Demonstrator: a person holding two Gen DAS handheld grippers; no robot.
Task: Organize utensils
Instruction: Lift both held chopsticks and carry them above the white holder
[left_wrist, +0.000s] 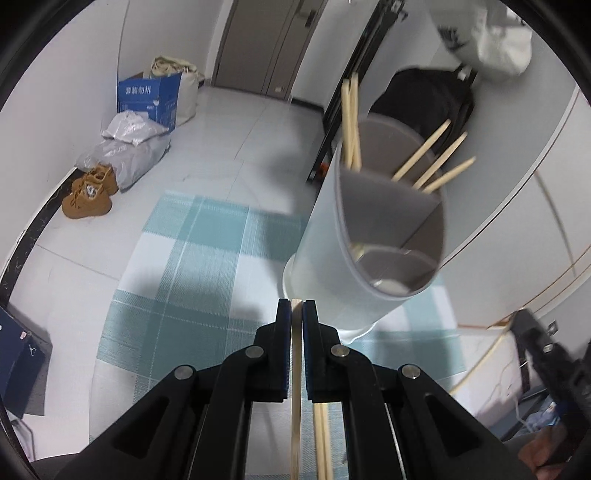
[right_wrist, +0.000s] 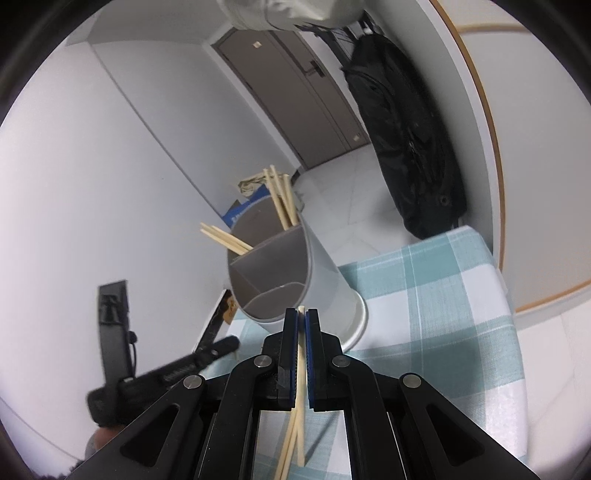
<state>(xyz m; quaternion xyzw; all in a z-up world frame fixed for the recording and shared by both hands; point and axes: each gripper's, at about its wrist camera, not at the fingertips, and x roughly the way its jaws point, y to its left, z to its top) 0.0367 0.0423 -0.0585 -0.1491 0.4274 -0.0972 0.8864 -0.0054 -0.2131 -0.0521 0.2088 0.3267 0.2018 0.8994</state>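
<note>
My left gripper (left_wrist: 296, 304) is clamped on one chopstick (left_wrist: 295, 387); the stick runs back between the pads and its tip shows just past the fingertips. Two more sticks (left_wrist: 322, 439) lie on the cloth below the jaws, just right of the held one.

My right gripper (right_wrist: 301, 312) is clamped on a second chopstick (right_wrist: 302, 354). Its tip stands at the fingertips. Loose sticks (right_wrist: 290, 443) cross beneath it on the cloth.

The holder (left_wrist: 373, 236) is a grey cylinder with inner dividers. In the left view it stands just beyond and right of the fingertips. Its near compartments are open. Two far compartments hold sticks: one bundle (left_wrist: 351, 122) at far left, upright, and three sticks (left_wrist: 432, 158) leaning out to the right over the rim. In the right view the near rim of the holder sits directly ahead of the fingertips.

The checked cloth (left_wrist: 192, 258) covers the table. Left of the holder, the cloth is bare to its far and left edges; beyond lies the floor (left_wrist: 258, 125). In the right view the cloth's right edge (right_wrist: 498, 280) runs close to a curved white wall. The right gripper shows at the left view's right edge (left_wrist: 546, 354), near the table corner.
</note>
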